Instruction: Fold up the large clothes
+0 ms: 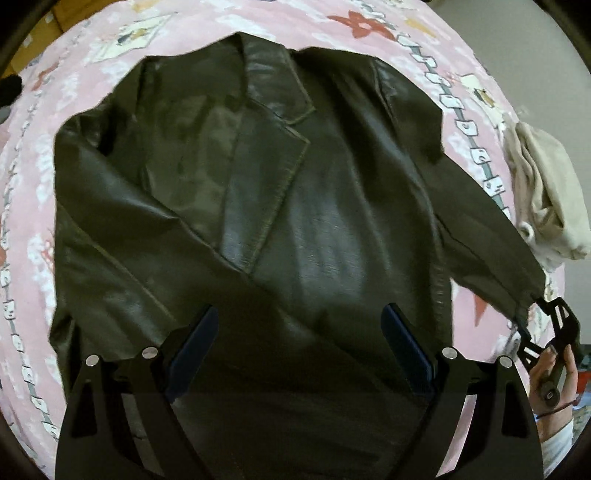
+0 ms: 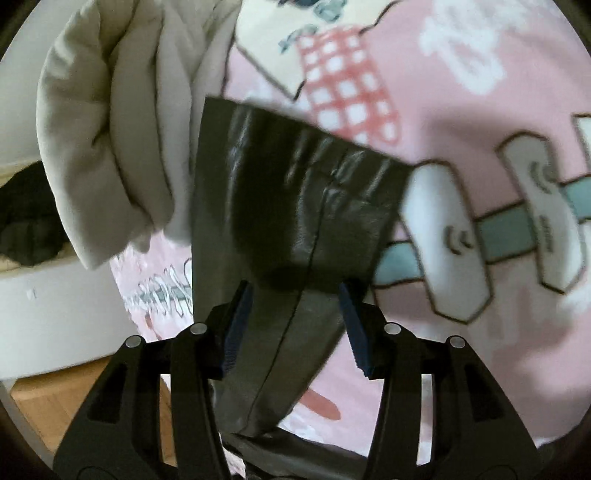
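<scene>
While the left gripper (image 1: 299,332) gapes empty, the right gripper (image 2: 295,314) seemingly straddles the jacket sleeve (image 2: 295,206) unclamped.

Pink patterned bedsheet (image 1: 424,33) (cartoon prints), wooden floor (image 2: 55,402), white base (image 2: 55,314).

One dark leather jacket (image 1: 258,206) lying on one pink bedsheet (image 1: 424,48), one beige garment (image 1: 546,192) sitting beside, two grippers showing.

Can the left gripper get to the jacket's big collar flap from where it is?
Probably yes. The left gripper hangs open over the jacket, and nothing lies on the collar flap. The beige cloth sits off to the side, and the right gripper is at the sleeve end.
</scene>
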Motion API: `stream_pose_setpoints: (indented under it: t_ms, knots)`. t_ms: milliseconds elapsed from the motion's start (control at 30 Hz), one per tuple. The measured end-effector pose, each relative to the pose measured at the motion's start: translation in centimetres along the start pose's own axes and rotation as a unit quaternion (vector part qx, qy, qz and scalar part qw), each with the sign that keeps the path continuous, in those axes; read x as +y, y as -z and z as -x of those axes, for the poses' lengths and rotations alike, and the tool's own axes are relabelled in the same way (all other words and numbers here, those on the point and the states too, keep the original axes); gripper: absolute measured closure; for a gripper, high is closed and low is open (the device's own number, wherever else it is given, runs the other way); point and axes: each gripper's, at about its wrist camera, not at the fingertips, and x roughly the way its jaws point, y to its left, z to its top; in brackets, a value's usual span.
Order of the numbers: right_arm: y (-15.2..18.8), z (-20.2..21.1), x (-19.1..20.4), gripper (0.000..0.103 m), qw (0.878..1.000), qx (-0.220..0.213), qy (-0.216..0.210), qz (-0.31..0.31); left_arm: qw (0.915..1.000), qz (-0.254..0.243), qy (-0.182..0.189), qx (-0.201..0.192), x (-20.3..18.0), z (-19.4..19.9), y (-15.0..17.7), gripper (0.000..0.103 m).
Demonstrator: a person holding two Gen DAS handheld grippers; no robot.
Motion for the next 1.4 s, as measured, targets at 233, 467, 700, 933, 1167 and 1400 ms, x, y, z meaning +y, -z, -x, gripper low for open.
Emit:
stream_pose_setpoints:
  t_ms: [233,467,700,933,1167,1400]
  knots:
    - [-2.2,0.3,-0.3,0.055,0.999,-0.014,0.053,-0.004,0.9997,0.012,0.017,0.008,-0.5,-0.5,-0.6,0.016]
    - [-4.9,-1.2,-0.8,0.054,0.999,-0.025,0.034,0.007,0.9985,0.044,0.027,0.020,0.6,-1.4,-1.2,0.016]
    - [-4.9,-1.5,0.1,0.084,0.997,-0.045,0.032,0.060,0.9983,0.047,0.024,0.024,1.5,-1.7,-0.8,0.016]
    - [-0.7,3.3,4.6,0.095,0.983,-0.081,0.013,0.166,0.9976,0.061,0.012,0.030,3.2,-2.9,-0.8,0.016]
    - [7.9,10.4,15.2,0.096,0.935,-0.089,-0.099,0.328,0.9942,0.083,-0.007,0.068,4.9,-7.6,0.3,0.017]
    - [19.5,12.7,24.3,0.096,0.850,0.012,-0.246,0.465,0.9920,0.111,0.020,0.057,6.2,-7.3,0.7,0.016]
